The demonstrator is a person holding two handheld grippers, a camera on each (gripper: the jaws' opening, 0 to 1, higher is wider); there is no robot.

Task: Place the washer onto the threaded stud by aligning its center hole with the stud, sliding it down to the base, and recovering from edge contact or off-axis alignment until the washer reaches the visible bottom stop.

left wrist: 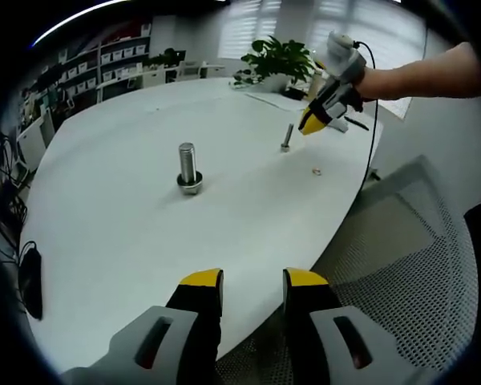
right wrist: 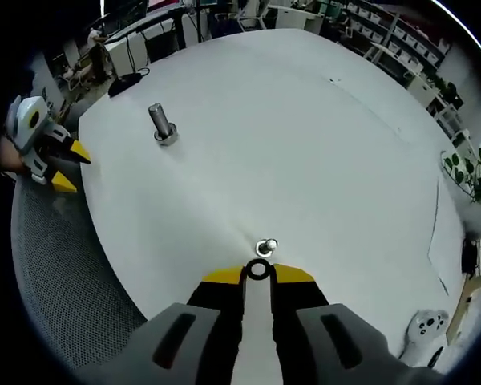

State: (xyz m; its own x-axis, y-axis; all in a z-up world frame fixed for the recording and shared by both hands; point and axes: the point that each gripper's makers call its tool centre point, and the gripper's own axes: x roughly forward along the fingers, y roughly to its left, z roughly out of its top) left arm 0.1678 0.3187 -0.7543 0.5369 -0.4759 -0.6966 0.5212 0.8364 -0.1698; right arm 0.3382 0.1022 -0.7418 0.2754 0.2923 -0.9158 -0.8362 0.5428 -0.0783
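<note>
My right gripper (right wrist: 258, 277) is shut on a small dark washer (right wrist: 258, 270), held flat at its yellow tips. Just beyond it, the thin threaded stud (right wrist: 267, 247) stands on the white table (right wrist: 305, 136); the washer sits slightly short of it. In the left gripper view the right gripper (left wrist: 311, 124) hovers just above and to the right of that stud (left wrist: 287, 138). My left gripper (left wrist: 253, 281) is open with nothing between its jaws, held off the table's near edge; in the right gripper view it (right wrist: 72, 167) is at the far left.
A thicker bolt (left wrist: 189, 168) (right wrist: 162, 124) stands upright mid-table. A loose small ring (left wrist: 316, 171) lies near the stud. A mesh chair (left wrist: 401, 241) is beside the table edge. A potted plant (left wrist: 280, 56) and a white device (right wrist: 427, 325) are at the far side.
</note>
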